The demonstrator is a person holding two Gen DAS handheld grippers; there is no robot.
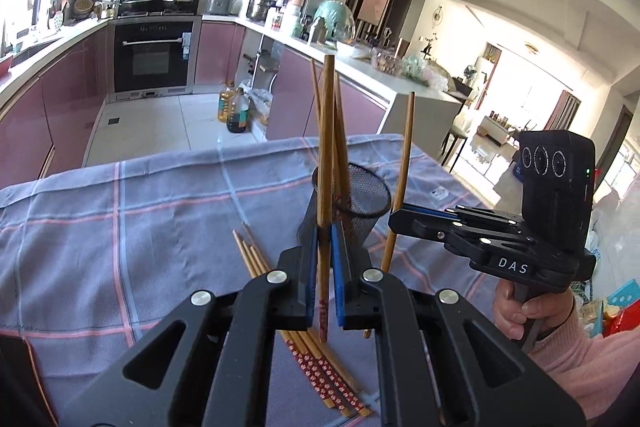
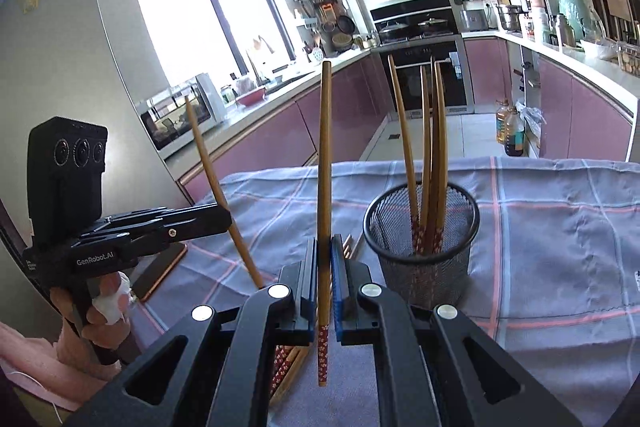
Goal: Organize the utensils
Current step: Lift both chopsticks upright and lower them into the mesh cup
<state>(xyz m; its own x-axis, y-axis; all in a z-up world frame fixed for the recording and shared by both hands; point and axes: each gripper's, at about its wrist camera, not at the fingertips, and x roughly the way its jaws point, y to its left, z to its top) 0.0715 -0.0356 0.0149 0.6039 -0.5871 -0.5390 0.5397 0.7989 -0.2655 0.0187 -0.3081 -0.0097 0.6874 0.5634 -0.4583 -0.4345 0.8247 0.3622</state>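
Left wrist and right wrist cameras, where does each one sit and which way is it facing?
Left wrist: on the left tongs, facing the table and oven; right tongs and hand show.
Right wrist: on the right tongs, facing the window; left tongs and hand show.
Shared: mesh holder, checked cloth.

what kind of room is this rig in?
A home kitchen, most likely: a built-in oven with pots on the hob above, pink cabinets under a long counter, and a sink by the window. The work happens on a cloth-covered table.
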